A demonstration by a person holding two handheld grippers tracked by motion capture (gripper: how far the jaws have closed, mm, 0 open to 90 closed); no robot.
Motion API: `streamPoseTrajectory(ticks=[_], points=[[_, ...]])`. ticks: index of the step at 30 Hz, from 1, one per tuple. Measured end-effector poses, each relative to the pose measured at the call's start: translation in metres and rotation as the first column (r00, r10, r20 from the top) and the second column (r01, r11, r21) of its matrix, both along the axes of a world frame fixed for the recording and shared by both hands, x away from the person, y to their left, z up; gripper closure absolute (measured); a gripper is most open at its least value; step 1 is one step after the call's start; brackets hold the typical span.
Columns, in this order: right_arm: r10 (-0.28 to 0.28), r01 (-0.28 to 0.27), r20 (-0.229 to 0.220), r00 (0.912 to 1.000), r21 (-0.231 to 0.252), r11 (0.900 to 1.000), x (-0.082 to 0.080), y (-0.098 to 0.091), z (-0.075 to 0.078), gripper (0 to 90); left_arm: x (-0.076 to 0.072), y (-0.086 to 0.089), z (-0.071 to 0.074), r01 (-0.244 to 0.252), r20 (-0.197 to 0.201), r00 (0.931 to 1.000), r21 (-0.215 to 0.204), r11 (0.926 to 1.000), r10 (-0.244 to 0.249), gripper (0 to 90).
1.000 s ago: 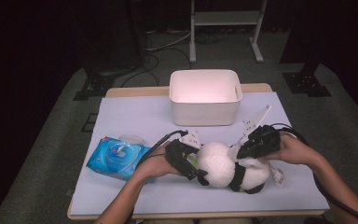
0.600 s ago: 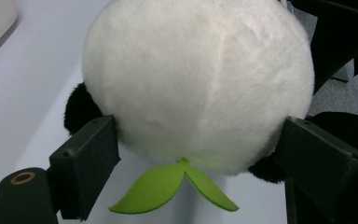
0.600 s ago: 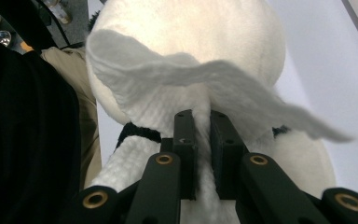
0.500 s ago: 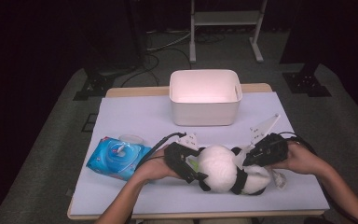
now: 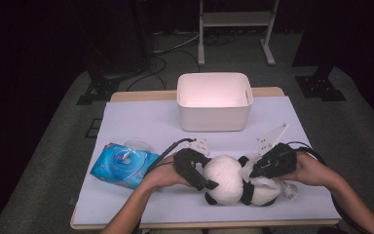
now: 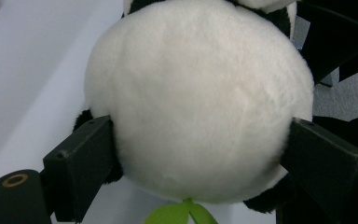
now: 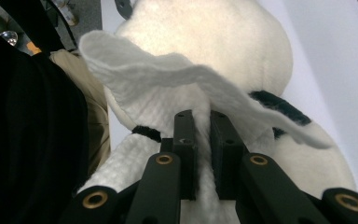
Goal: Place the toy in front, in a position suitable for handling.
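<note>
A black-and-white panda plush (image 5: 226,179) lies on the pale tablecloth near the front edge. My left gripper (image 5: 205,171) grips its round white part from the left; in the left gripper view both jaws press into the fur (image 6: 200,116) on either side. My right gripper (image 5: 255,171) comes from the right, over the plush's other end. Its jaws (image 7: 201,135) are shut on a white wipe (image 7: 168,79), which drapes over the panda (image 7: 233,42).
A white open bin (image 5: 214,100) stands at the back centre. A blue pack of wet wipes (image 5: 124,165) lies to the left of my left hand, with a small pale lid (image 5: 136,145) behind it. The table's front edge (image 5: 199,224) runs just below the plush.
My right gripper has shifted slightly nearer and lower over the plush, still with the wipe. The left gripper and the panda have stayed put.
</note>
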State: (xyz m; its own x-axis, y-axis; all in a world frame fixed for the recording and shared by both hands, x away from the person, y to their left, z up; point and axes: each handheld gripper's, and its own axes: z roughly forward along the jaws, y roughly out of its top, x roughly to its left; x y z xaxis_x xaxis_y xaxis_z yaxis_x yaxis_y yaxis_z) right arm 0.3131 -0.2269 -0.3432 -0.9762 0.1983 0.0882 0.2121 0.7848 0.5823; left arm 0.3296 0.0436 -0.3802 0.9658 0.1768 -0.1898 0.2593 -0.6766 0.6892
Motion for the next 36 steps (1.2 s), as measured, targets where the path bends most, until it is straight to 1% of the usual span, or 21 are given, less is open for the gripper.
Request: streamPoseTrajectory(ticks=[2, 3, 5, 6, 7, 9, 13, 16, 18, 20, 25, 27, 30, 36], points=[[0.011, -0.011, 0.004, 0.9999, -0.005, 0.9999, 0.0, 0.004, 0.001, 81.6, -0.001, 0.001, -0.002, 0.006, 0.008, 0.9999, 0.015, 0.9999, -0.006, 14.9], [0.02, -0.02, 0.004, 0.9998, -0.007, 0.9998, 0.0, 0.007, 0.002, 81.6, -0.001, 0.002, -0.004, 0.01, 0.009, 0.9999, 0.015, 0.9998, -0.01, 17.1], [0.037, -0.036, 0.01, 0.9993, -0.021, 0.9991, 0.001, 0.013, 0.004, 81.6, -0.001, 0.004, -0.007, -0.003, 0.004, 1.0, 0.006, 1.0, 0.003, 18.8], [0.042, -0.041, 0.01, 0.9991, -0.019, 0.999, 0.001, 0.017, 0.006, 81.7, -0.001, 0.005, -0.007, -0.002, 0.007, 1.0, -0.004, 1.0, 0.002, 18.9], [0.052, -0.052, 0.006, 0.9986, -0.014, 0.9986, 0.003, 0.02, 0.007, 81.7, -0.001, 0.005, -0.007, 0.003, 0.015, 0.9999, -0.005, 1.0, -0.003, 19.4], [0.071, -0.071, 0.008, 0.9974, -0.038, 0.9968, 0.005, 0.03, 0.008, 81.7, -0.002, 0.005, -0.007, 0.002, 0.019, 0.9998, -0.003, 1.0, -0.002, 19.4], [0.101, -0.1, 0.014, 0.9948, -0.04, 0.9942, 0.013, 0.049, 0.012, 81.6, -0.004, 0.005, -0.007, 0.01, 0.033, 0.9994, 0.002, 0.9999, -0.01, 19.4], [0.11, -0.109, 0.012, 0.9939, -0.033, 0.9935, 0.02, 0.061, 0.013, 81.4, -0.004, 0.005, -0.007, 0.012, 0.045, 0.9989, 0.008, 0.9999, -0.012, 19.3], [0.112, -0.112, 0.013, 0.9936, -0.04, 0.9929, 0.023, 0.065, 0.013, 81.4, -0.004, 0.007, -0.007, 0.006, 0.041, 0.9991, 0.005, 1.0, -0.006, 19.3], [0.111, -0.111, 0.01, 0.9937, -0.042, 0.9929, 0.025, 0.062, 0.013, 81.4, -0.004, 0.007, -0.007, 0.01, 0.042, 0.9991, 0.001, 1.0, -0.01, 19.2], [0.058, -0.057, 0.012, 0.9982, -0.07, 0.9959, 0.028, 0.042, 0.014, 81.4, -0.004, 0.006, -0.006, 0.01, 0.039, 0.9992, 0.008, 0.9999, -0.01, 18.3], [0.032, -0.032, 0.004, 0.9995, -0.068, 0.9972, 0.03, 0.032, 0.014, 81.4, -0.003, 0.006, -0.005, 0.01, 0.04, 0.9992, 0.007, 0.9999, -0.01, 18.1], [0.009, -0.008, 0.005, 0.9999, -0.065, 0.9978, 0.032, 0.02, 0.016, 81.4, -0.001, 0.006, -0.003, 0.009, 0.039, 0.9992, 0.011, 0.9999, -0.01, 17.9], [-0.041, 0.041, -0.005, 0.9991, -0.053, 0.9978, 0.031, -0.003, 0.016, 81.3, 0.005, 0.004, 0.003, 0.012, 0.044, 0.999, 0.018, 0.9998, -0.013, 18.0]])
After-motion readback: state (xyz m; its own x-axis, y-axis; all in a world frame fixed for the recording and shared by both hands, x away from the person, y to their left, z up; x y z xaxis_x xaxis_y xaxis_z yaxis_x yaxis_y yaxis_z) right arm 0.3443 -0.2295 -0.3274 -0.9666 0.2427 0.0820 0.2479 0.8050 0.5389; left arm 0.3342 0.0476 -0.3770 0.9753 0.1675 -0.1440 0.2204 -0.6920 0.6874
